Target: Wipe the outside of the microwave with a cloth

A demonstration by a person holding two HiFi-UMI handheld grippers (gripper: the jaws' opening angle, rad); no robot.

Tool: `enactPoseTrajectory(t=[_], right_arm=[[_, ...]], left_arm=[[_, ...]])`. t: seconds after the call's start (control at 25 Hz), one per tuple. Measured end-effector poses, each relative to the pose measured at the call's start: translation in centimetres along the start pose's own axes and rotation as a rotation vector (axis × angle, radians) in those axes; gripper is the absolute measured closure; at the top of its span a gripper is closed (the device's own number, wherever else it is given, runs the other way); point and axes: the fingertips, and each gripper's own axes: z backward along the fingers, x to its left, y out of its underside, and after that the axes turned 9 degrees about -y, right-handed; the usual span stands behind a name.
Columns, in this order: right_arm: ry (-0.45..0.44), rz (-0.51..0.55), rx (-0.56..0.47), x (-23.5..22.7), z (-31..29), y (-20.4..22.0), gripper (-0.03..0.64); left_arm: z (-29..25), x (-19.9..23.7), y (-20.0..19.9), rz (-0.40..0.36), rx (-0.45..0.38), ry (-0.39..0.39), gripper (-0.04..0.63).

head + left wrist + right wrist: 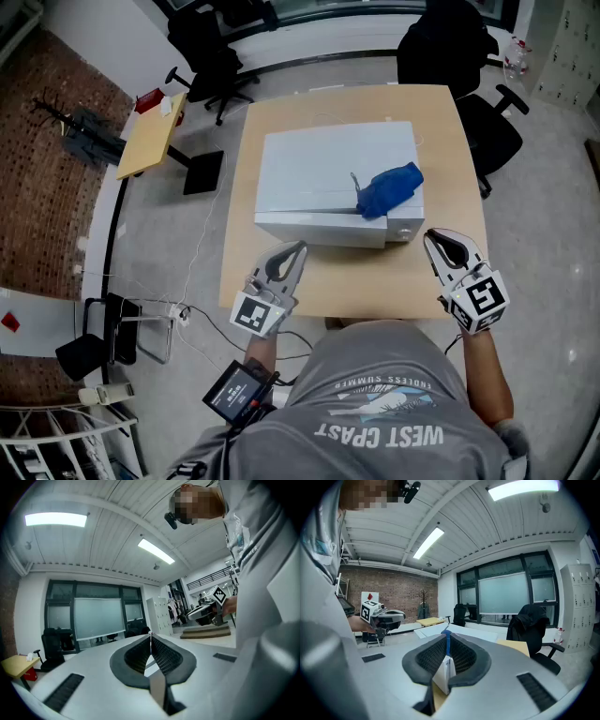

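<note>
While my left gripper (298, 249) and right gripper (431, 239) hang shut and empty short of the microwave (319, 169), the blue cloth (389, 187) lies bunched on its top; I judge it soft, light, best pinched at a raised fold.

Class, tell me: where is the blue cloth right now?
In the head view, the blue cloth lies on top of the white microwave, near its front right corner, just beyond the right tongs.

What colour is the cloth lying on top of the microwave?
The cloth is blue; the head view shows it best.
</note>
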Motion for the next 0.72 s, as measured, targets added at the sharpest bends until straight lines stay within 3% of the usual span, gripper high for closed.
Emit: enactPoseTrajectory(t=[0.44, 0.6, 0.64, 0.68, 0.72], right_arm=[[-0.003, -0.017, -0.005, 0.2, -0.2, 0.2, 0.581], [-0.12, -0.013, -0.015, 0.8, -1.7, -0.3, 0.578], [-0.155, 0.008, 0.006, 0.8, -2.6, -0.4, 0.551], [-0.18, 0.04, 0.037, 0.5, -3.7, -0.5, 0.443], [-0.195, 0.086, 0.073, 0.1, -4.8, -0.6, 0.388]], left_arm=[[0.2, 0.1, 0.1, 0.005, 0.005, -0.005, 0.572], [0.2, 0.1, 0.3, 0.008, 0.0, -0.004, 0.572], [0.3, 0.1, 0.6, 0.012, 0.001, -0.005, 0.572], [0.4, 0.2, 0.8, 0.017, 0.004, -0.006, 0.572], [0.5, 0.2, 1.0, 0.021, 0.008, -0.007, 0.572]])
